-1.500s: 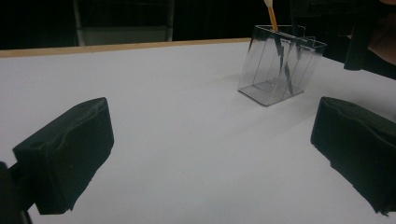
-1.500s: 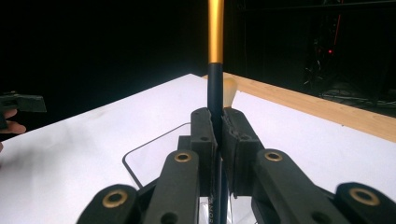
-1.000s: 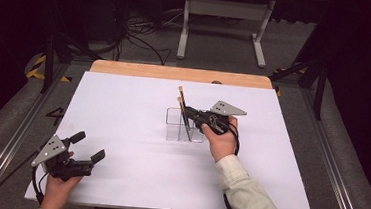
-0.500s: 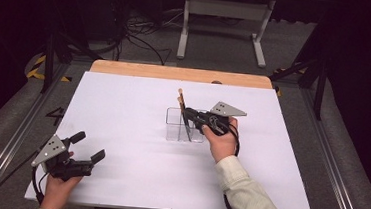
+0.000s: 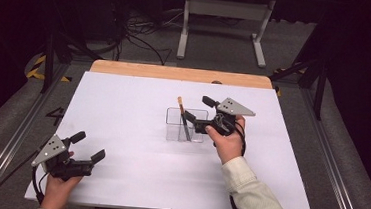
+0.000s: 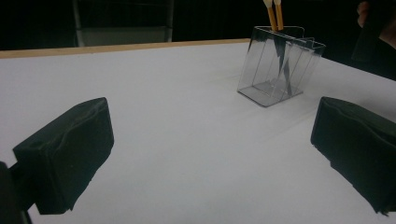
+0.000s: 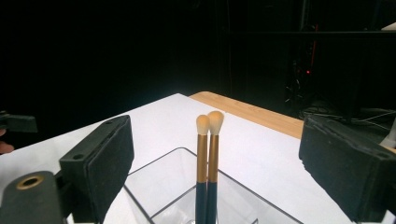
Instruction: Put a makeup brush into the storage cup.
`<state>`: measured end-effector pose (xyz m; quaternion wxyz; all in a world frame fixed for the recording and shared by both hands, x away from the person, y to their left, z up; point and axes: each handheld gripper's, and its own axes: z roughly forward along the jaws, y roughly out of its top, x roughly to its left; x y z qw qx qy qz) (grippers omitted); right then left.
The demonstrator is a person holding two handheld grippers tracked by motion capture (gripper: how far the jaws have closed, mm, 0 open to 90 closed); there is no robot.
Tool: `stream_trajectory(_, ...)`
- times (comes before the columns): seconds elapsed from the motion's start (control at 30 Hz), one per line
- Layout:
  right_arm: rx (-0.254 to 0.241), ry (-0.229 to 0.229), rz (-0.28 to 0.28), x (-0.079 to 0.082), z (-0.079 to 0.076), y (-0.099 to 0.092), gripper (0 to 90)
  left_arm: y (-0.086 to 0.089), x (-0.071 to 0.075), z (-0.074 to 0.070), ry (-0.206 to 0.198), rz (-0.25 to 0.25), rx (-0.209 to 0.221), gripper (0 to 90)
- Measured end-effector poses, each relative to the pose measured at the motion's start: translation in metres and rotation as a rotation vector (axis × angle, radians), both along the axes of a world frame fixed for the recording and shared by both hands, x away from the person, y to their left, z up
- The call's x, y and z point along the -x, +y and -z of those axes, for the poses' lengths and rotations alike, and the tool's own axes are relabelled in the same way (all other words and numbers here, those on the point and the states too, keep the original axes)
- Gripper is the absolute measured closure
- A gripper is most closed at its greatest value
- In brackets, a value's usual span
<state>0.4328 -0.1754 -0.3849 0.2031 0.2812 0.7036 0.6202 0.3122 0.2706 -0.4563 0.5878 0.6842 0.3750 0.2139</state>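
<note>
The right gripper [image 5: 192, 121] hangs over the clear holder [image 5: 186, 125] near the middle of the white table [image 5: 123, 109], its jaws having just been opening and now standing wide with two brushes [image 7: 208, 158] upright between them, untouched by either pad. The right gripper view shows these as a pair, side by side with pale tips and gold ferrules, where the high view gives what looks like a single leaning brush. The left gripper [image 5: 88, 149] rests open and empty near the table's front left corner, well apart from the holder, and its own view shows the holder's dividers and the brushes standing in the far compartment.
</note>
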Motion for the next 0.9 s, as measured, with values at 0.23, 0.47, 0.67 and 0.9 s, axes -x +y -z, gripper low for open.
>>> stream_trajectory(0.23,0.034,-0.007,-0.005,0.008,-0.006,-0.013,8.9,0.000,0.000,0.000,0.003,0.000,0.001,0.3)
stream_trajectory(0.47,0.062,-0.017,0.002,0.020,-0.013,-0.035,6.7,-0.001,0.000,0.000,0.002,-0.001,0.002,0.3)
stream_trajectory(0.67,0.077,-0.019,0.014,0.032,-0.018,-0.056,4.6,0.000,0.000,-0.001,-0.003,-0.003,0.006,0.3)
stream_trajectory(0.9,0.074,-0.009,0.038,0.045,-0.018,-0.079,4.4,0.001,0.000,-0.001,-0.004,-0.003,0.005,0.3)
